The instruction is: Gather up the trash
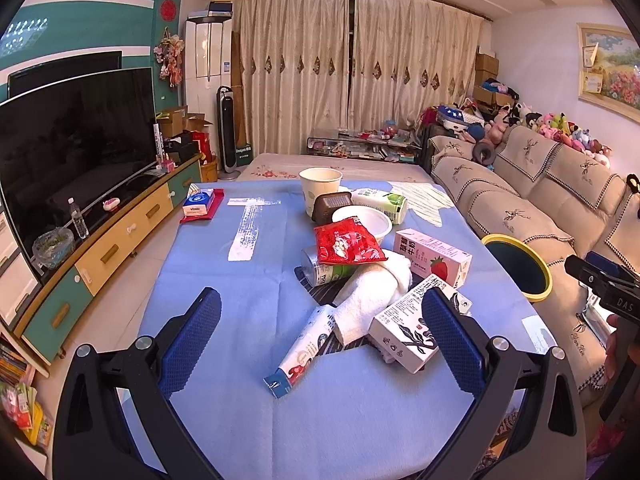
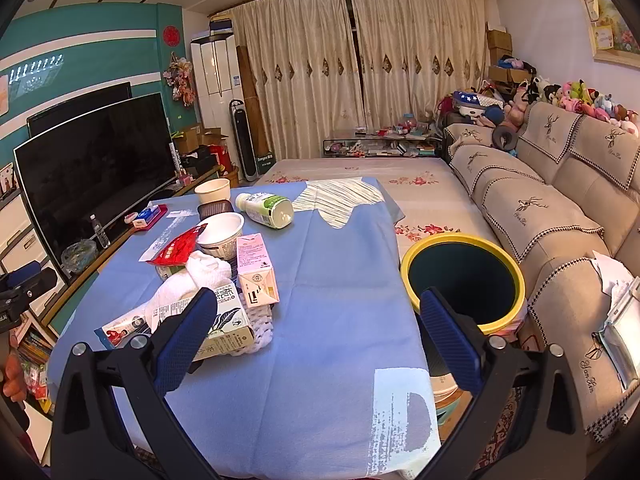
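with both tools tilted down over the blue-covered tabletop [image 1: 248,280], left tool [image 1: 320,340] has its jaws spread wide, nothing gripped; right tool [image 2: 318,340] the same, wide apart and empty over bare cloth. trash sits in a heap at centre of the left view: white tube [image 1: 304,350] lowest, between the left tool's fingers but not touched, rolled white towel [image 1: 372,296] above it, black-and-white tea carton [image 1: 404,330] just beside the right finger, pink strawberry milk carton [image 1: 434,260] right of centre, red snack bag [image 1: 348,244] lying on a tipped can [image 1: 320,270], white bowl [image 1: 366,222], brown tub [image 1: 332,204], paper cup [image 1: 320,188] and green-label bottle [image 1: 384,202] further up. tissue pack [image 1: 198,204] sits apart at upper left. yellow-rimmed bin [image 2: 464,280] stands off the tabletop's right edge, right of centre in the right view, beside the sofa [image 2: 560,220].
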Demonstrator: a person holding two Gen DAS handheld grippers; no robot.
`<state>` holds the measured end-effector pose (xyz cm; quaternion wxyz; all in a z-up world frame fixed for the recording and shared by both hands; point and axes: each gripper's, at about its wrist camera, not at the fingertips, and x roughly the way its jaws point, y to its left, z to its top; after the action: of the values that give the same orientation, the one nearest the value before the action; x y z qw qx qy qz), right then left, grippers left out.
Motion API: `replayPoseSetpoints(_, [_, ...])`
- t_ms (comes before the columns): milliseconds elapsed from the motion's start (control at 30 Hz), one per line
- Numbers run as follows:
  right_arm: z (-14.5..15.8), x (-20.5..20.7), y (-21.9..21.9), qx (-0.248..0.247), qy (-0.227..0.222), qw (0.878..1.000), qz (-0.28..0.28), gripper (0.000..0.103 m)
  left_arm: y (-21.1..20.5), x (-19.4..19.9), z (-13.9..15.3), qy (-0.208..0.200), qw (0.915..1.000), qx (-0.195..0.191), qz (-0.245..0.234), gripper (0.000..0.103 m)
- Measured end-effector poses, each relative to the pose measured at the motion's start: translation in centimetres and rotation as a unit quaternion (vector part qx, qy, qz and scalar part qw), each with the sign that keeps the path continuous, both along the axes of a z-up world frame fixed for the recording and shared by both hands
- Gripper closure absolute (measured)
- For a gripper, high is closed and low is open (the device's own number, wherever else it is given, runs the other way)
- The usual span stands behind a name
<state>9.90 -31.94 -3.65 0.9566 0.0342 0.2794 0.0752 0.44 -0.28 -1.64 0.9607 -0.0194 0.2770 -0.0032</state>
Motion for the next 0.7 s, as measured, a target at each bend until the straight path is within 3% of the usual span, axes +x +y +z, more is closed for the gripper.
replayPoseSetpoints(700, [-0.09,0.24,-0.17,0.003,0.008,1.0,0.0,0.006,-0.19,0.5,-0.07,0.012,0.9999,-0.003,-0.008,0.004])
